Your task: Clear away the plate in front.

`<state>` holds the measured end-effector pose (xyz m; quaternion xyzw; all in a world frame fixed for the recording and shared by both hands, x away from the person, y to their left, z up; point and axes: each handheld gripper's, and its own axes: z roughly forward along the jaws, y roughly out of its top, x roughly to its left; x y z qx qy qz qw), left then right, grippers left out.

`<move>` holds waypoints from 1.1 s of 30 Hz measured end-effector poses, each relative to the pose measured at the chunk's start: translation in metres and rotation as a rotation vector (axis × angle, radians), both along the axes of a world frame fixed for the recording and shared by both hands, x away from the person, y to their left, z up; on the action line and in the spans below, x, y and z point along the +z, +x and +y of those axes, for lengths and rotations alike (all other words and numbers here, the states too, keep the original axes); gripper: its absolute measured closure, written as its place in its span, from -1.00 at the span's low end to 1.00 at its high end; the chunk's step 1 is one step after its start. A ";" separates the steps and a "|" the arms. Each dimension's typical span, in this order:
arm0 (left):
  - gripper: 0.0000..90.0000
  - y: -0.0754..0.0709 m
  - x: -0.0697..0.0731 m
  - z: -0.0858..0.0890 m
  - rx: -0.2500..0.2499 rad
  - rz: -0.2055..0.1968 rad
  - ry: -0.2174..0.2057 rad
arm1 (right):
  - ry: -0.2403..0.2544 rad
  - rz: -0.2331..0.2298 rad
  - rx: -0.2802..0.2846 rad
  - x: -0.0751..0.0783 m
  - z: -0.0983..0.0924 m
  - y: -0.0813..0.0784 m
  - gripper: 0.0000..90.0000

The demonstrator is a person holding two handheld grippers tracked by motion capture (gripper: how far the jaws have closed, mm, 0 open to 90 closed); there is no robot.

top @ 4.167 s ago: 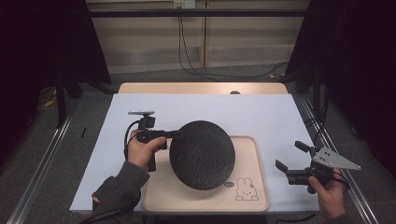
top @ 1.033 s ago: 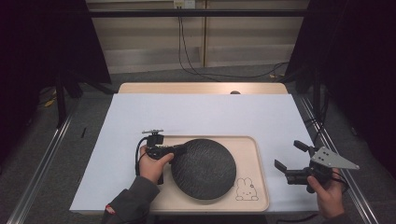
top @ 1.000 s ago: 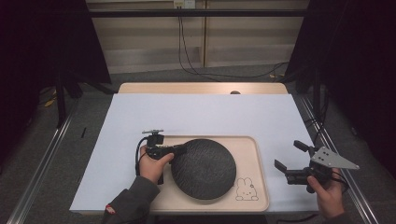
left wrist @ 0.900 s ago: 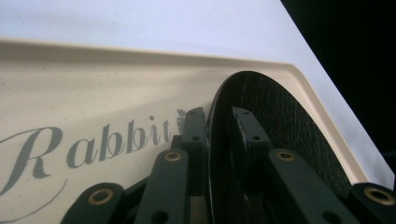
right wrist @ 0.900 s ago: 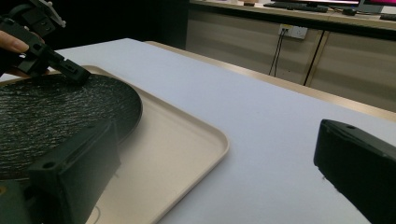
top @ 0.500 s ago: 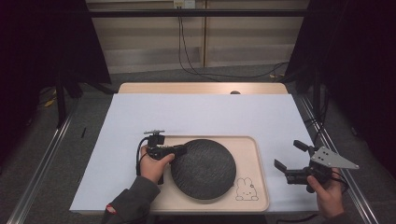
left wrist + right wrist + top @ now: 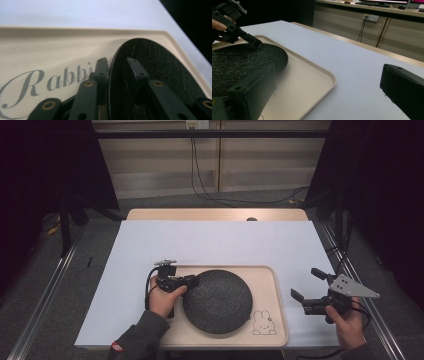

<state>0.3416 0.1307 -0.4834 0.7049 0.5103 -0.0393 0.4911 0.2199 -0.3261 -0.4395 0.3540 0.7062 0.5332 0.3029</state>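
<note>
A round black plate [image 7: 217, 301] lies flat in a beige tray [image 7: 272, 285] with a rabbit drawing. My left gripper [image 7: 192, 279] reaches over the plate's left rim. In the left gripper view the plate's [image 7: 160, 65] thin rim runs between the jaws of the left gripper [image 7: 116, 60]. One jaw is under the rim over the tray [image 7: 50, 50], the other above the plate. The jaws have just been opening and stand a little apart from the rim. My right gripper [image 7: 305, 282] hangs open right of the tray, nothing between its jaws.
A white sheet [image 7: 220, 242] covers the wooden table. The right gripper view looks across the tray's [image 7: 312, 77] corner and the plate [image 7: 242, 57] toward the left gripper [image 7: 255, 42]. Black stands and cables line the far side of the table.
About four seconds ago the plate was held tilted above the tray; now it lies flat in it, and the left hand sits lower. The right hand has stayed in place.
</note>
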 end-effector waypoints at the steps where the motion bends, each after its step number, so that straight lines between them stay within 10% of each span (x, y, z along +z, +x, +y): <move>1: 0.48 0.000 0.000 0.002 -0.003 -0.022 0.015 | -0.005 -0.002 -0.005 0.000 0.000 0.000 -1.00; 33: -0.50 -0.008 0.025 0.020 -0.012 -0.191 -0.016 | -0.016 0.005 -0.020 0.000 -0.002 0.004 -1.00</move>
